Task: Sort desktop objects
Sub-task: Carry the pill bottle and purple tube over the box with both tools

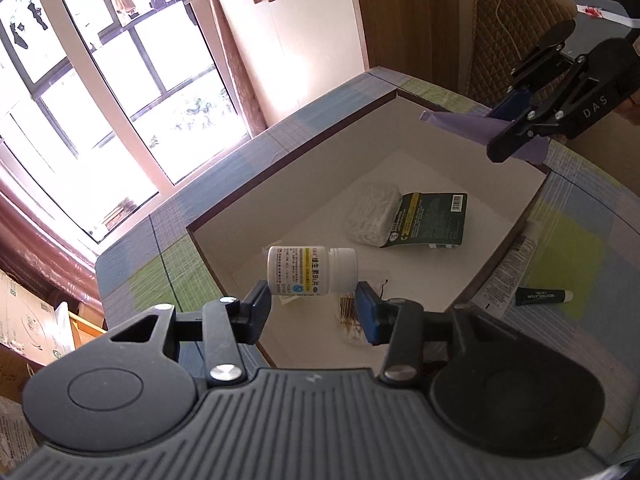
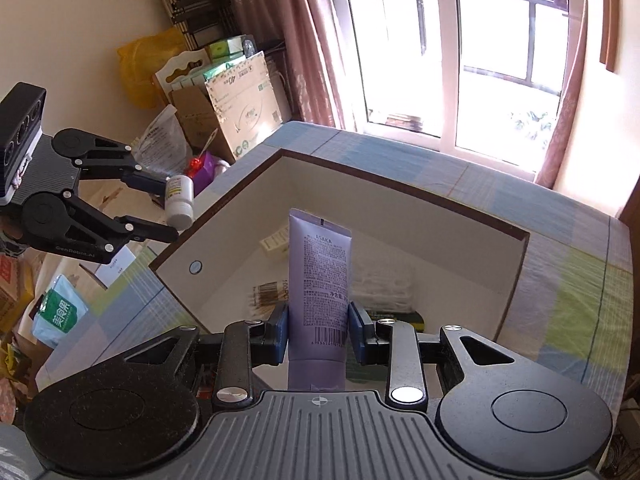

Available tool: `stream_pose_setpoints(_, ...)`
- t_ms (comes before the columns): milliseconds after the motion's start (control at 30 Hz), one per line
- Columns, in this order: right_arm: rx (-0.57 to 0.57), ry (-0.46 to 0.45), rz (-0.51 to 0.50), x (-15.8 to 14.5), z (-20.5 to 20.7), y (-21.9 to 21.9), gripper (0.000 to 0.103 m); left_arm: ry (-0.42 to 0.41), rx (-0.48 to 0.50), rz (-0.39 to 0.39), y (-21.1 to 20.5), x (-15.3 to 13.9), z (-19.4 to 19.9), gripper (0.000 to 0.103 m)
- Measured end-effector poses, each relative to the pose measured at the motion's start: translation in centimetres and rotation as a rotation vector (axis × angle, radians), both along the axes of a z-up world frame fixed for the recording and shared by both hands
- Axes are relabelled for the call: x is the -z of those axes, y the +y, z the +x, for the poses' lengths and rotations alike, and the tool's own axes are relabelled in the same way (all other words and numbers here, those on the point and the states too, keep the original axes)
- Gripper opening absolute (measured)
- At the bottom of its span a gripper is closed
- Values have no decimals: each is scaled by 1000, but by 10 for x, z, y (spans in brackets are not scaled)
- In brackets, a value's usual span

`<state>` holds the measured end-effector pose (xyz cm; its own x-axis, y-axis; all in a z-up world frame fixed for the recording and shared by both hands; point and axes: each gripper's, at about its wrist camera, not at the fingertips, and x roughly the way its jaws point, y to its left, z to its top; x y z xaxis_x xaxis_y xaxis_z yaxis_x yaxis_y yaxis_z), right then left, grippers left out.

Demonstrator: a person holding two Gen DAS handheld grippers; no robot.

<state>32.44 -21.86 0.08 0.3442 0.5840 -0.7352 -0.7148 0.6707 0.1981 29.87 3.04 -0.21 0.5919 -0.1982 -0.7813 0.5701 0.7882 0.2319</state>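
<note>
Gripping purple tube (image 2: 319,280) lengthwise along right gripper (image 2: 319,330); left gripper (image 1: 312,312) apparently pinching white bottle (image 1: 310,270) crosswise.

Pouch (image 1: 430,220) and packet (image 1: 374,214) in box (image 1: 304,152)

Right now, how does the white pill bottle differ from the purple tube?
The white pill bottle is short, round and rigid with a white cap; the purple tube is long, flat and soft-looking. The bottle lies sideways across the left hand-held gripper; the tube points straight ahead along the right hand-held gripper. Both carry printed labels and are clamped in the air above the open box.
</note>
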Motion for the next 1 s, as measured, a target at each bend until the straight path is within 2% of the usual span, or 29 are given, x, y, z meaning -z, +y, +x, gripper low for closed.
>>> stream_pose_setpoints(400, -71, 116, -54, 52, 42, 38, 34, 95, 40, 77, 0, 42, 38, 41)
stream_pose_setpoints(867, -185, 204, -118, 93, 56, 56, 34, 107, 62, 120, 4, 63, 48, 41)
stream_pose_setpoints(1000, -214, 259, -149, 109, 62, 64, 34, 117, 75, 137, 1, 70, 51, 41)
